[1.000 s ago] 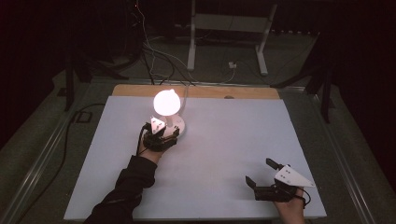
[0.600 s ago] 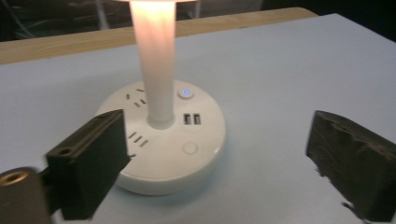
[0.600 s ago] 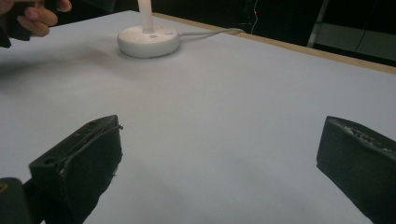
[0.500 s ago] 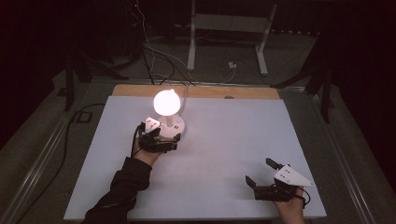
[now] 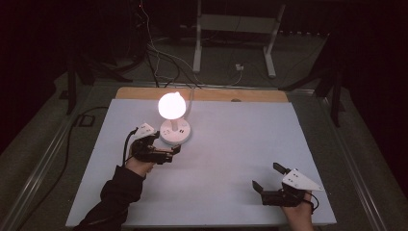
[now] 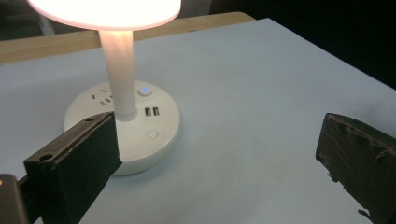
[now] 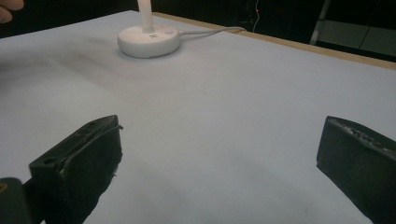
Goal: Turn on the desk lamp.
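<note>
— What's laid out from where you stand?

— A big white surface (image 5: 231, 144) with a wooden strip along its far edge, dark room all round. On it, toward ten o'clock from the middle, a lit desk lamp (image 5: 174, 120): a glowing round shade on a short upright stem, rising from a round white base (image 6: 126, 128) with sockets, two USB ports and a small blue-lit button. Its cord runs off the far edge.

— And the hands?

— The left tongs (image 5: 161, 153) sit just beside the base, at about seven o'clock of it, jaws wide apart and holding nothing. In the left gripper view the base lies ahead and to the left, partly behind the left jaw, apart from it as far as I can tell. The right tongs (image 5: 269, 180) rest near the front edge at about four o'clock, also spread and empty, well apart from the lamp.

— So which hand would deal with the lamp?

— The left, I'd say; it's far nearer. The stem stands vertical, so a grip on it would come in level, and the base buttons lie straight ahead of those jaws.
</note>
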`<state>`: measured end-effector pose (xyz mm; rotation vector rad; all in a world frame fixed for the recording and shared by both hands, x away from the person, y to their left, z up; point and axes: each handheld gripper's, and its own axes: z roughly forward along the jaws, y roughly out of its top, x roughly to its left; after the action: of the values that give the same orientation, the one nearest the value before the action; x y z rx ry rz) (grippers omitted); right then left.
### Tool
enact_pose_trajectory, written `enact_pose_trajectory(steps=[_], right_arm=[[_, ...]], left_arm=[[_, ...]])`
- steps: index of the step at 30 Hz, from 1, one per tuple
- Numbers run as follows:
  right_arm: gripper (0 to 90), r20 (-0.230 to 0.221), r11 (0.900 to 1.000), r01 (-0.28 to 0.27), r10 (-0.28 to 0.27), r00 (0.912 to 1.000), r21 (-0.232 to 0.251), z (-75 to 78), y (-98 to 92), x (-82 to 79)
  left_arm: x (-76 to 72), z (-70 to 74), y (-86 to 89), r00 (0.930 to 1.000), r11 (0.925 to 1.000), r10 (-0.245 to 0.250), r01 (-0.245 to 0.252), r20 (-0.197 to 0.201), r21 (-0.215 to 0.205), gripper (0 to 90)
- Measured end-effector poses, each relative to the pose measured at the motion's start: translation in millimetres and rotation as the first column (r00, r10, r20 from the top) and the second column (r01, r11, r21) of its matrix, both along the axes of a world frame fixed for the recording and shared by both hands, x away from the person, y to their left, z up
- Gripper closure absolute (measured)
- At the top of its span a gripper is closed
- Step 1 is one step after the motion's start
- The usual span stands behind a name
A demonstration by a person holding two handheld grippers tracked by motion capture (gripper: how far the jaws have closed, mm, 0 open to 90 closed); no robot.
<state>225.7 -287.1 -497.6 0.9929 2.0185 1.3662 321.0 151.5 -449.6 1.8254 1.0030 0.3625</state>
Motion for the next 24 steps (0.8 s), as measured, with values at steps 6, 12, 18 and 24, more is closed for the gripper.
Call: enact_pose_trajectory(steps=[6,12,18,24], right_arm=[[0.0,-0.001,1.000,-0.003,0.003,1.0000,-0.007,0.1,2.0,0.3],[0.0,0.001,1.000,-0.004,0.004,1.0000,-0.011,-0.1,3.2,1.0],[0.0,0.001,1.000,-0.002,0.002,1.0000,-0.011,0.1,2.9,0.9],[0.0,0.000,1.000,-0.006,0.006,1.0000,-0.014,-0.2,3.8,0.9]], left_arm=[[-13.4,-3.6,20.8,0.9997,0.9997,0.020,-0.021,0.012,0.016,0.3],[-26.0,-10.1,36.7,0.9997,0.9992,0.021,-0.021,0.010,0.033,0.3],[-40.0,-18.5,43.2,1.0000,0.9986,0.007,-0.007,0.007,0.052,0.3],[-52.7,-30.1,47.1,0.9997,0.9978,-0.017,0.018,-0.017,0.064,0.3]])
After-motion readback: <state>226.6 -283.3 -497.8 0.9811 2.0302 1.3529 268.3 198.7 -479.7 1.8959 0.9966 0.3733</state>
